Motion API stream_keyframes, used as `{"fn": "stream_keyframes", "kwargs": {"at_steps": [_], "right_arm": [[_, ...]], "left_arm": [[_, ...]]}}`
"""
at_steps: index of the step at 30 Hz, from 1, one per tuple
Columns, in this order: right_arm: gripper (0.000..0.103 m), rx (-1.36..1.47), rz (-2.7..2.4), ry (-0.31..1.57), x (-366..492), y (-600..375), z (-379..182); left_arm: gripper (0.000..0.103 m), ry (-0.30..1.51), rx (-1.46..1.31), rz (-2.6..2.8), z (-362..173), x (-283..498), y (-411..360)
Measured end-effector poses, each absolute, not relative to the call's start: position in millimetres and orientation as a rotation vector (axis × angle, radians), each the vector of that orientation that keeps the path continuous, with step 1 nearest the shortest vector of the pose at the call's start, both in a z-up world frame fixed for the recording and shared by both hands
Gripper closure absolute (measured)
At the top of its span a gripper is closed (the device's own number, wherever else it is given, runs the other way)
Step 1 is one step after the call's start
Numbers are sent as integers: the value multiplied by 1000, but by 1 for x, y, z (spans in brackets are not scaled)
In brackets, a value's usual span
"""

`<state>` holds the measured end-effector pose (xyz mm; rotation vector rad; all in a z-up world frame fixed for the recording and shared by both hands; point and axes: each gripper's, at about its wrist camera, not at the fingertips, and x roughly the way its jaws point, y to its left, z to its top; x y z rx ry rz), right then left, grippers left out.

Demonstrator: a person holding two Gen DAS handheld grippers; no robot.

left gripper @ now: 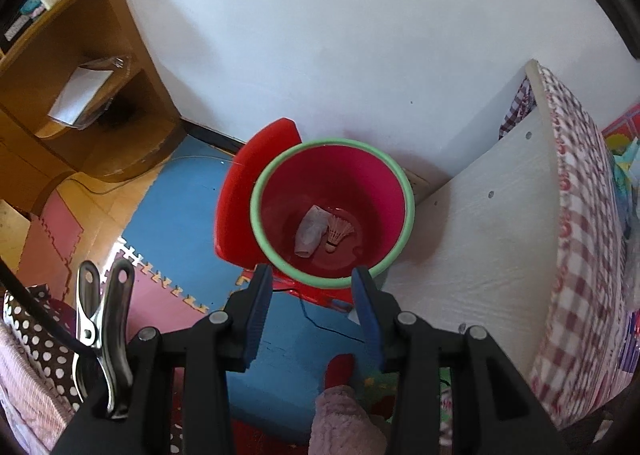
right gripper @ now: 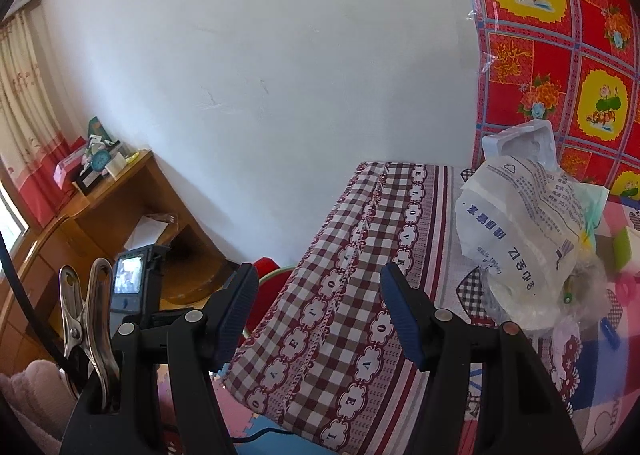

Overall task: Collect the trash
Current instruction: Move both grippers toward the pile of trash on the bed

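Note:
A red bin (left gripper: 362, 185) with a pale green rim stands on the floor against the white wall. At its bottom lie a crumpled white wrapper (left gripper: 310, 231) and a shuttlecock (left gripper: 338, 233). My left gripper (left gripper: 312, 287) hangs above the bin's near rim, open, with nothing between its blue pads. My right gripper (right gripper: 318, 291) is open and empty over the checked bedcover (right gripper: 352, 295). A white plastic bag with printed text (right gripper: 520, 227) lies on the bed to its right, with a moulded white tray (right gripper: 524, 139) behind it.
A red plastic chair (left gripper: 248, 191) stands left of the bin. The bed's white side panel (left gripper: 480, 239) rises on its right. A wooden desk (left gripper: 76, 83) fills the left corner. Foam mats (left gripper: 180, 215) cover the floor. A person's red-socked foot (left gripper: 340, 371) shows below.

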<state>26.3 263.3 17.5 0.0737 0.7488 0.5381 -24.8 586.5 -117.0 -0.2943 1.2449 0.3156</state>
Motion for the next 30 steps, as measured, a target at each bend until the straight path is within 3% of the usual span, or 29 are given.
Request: {"fn": "stream_keyframes", "kwargs": {"at_steps": [13, 30], "right_arm": [[38, 131, 605, 762, 1, 230, 23], [38, 150, 610, 798, -23, 155, 30]], "left_arm": [[60, 1196, -299, 363, -58, -77, 550], [60, 1167, -281, 277, -5, -109, 437]]}}
